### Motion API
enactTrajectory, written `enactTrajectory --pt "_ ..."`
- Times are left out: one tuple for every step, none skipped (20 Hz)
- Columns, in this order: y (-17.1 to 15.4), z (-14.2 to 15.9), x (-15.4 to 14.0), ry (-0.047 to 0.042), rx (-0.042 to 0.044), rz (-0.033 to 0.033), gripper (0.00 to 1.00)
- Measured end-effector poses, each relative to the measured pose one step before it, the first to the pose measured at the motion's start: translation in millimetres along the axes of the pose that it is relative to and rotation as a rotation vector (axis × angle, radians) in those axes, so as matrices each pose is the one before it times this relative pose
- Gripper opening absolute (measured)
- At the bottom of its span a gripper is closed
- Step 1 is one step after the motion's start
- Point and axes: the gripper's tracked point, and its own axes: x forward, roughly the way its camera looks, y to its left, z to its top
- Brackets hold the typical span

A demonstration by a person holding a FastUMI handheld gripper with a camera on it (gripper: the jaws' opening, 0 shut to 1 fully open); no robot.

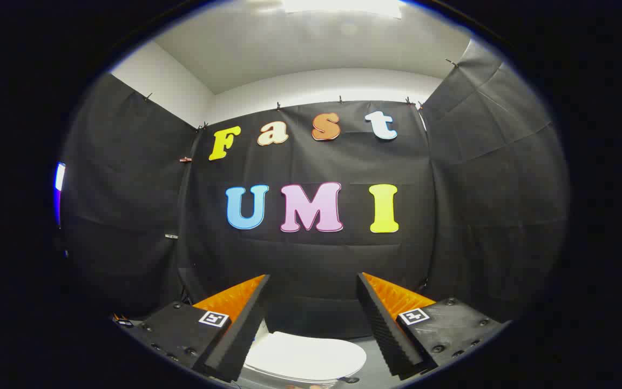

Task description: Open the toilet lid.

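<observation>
Gripper (313, 286) is held up in the air with its two fingers spread wide apart, nothing between them, so it's released and not touching anything. Toilet lid (305, 356) sits low down at about 6 o'clock from the fingertips, showing in the gap between the two fingers near their base and well below the tips. It's white, lying flat and closed, with the rim of the bowl just peeking out under its front edge. Beyond the fingers, at 12 o'clock, hangs the black cloth wall (311, 259) of the booth, pinned along its top edge, with a white ceiling (311, 48) above it.
</observation>
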Motion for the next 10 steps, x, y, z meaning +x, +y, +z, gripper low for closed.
enactTrajectory --pt "0.09 -0.70 0.23 0.00132 -0.00005 0.00006 0.98" --pt "0.13 -0.38 0.06 0.00095 0.00040 0.00033 0.98" --pt "0.23 0.95 -0.18 -0.00081 0.00128 0.00074 0.98" --pt "0.47 0.22 -0.36 -0.00086 0.00120 -0.00009 0.98" --pt "0.58 0.54 0.35 -0.00063 0.00040 0.00052 0.98" --pt "0.69 0.57 -0.06 -0.00131 -0.00006 0.00057 0.98" --pt "0.00 -1.27 -0.36 -0.00022 -0.00055 0.00052 0.98" --pt "0.13 -0.13 0.45 -0.00050 -0.00091 0.00017 0.98" --pt "0.24 0.14 -0.27 -0.00033 -0.00019 0.00061 0.98" --pt "-0.49 -0.13 0.07 0.00051 0.00027 -0.00020 0.98"
